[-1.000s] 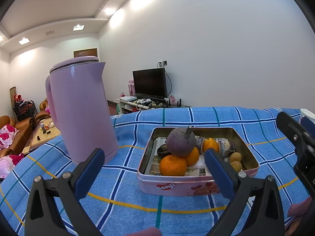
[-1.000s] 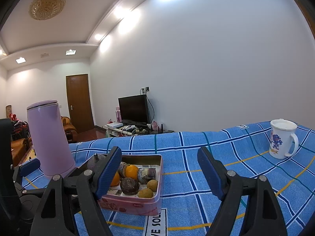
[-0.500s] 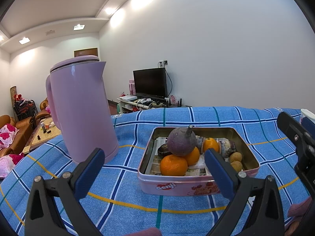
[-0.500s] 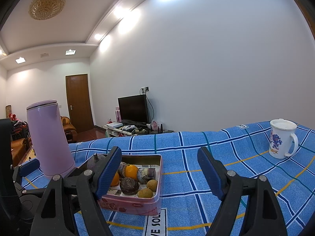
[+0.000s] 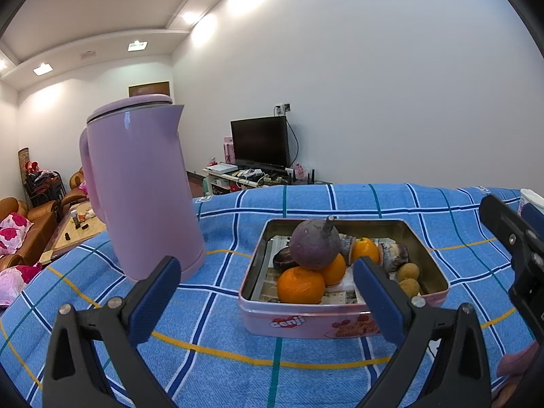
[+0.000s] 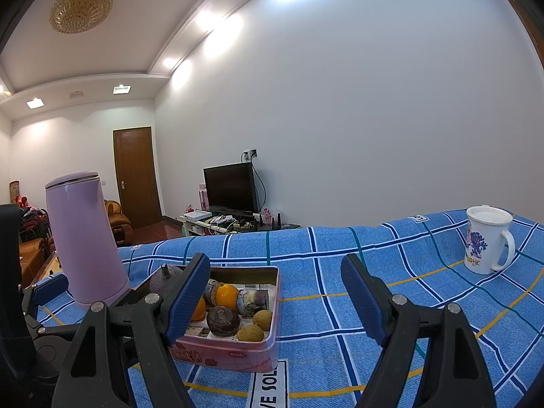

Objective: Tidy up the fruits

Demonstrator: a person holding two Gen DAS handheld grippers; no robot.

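A pink metal tin (image 5: 340, 319) (image 6: 234, 353) stands on the blue checked cloth, lined with newspaper. In it lie oranges (image 5: 301, 285), a large purple round fruit with a stem (image 5: 314, 244), darker purple pieces (image 6: 222, 319) and small brown fruits (image 6: 250, 333). My left gripper (image 5: 265, 292) is open in front of the tin, nothing between its blue pads. My right gripper (image 6: 275, 299) is open too, near the tin's right front corner, holding nothing. Its left finger (image 6: 185, 299) hides part of the tin.
A tall lilac kettle (image 5: 139, 190) (image 6: 83, 238) stands left of the tin. A white printed mug (image 6: 486, 243) sits far right on the cloth. Behind the table are a TV (image 5: 260, 142), a low stand, a sofa and a door.
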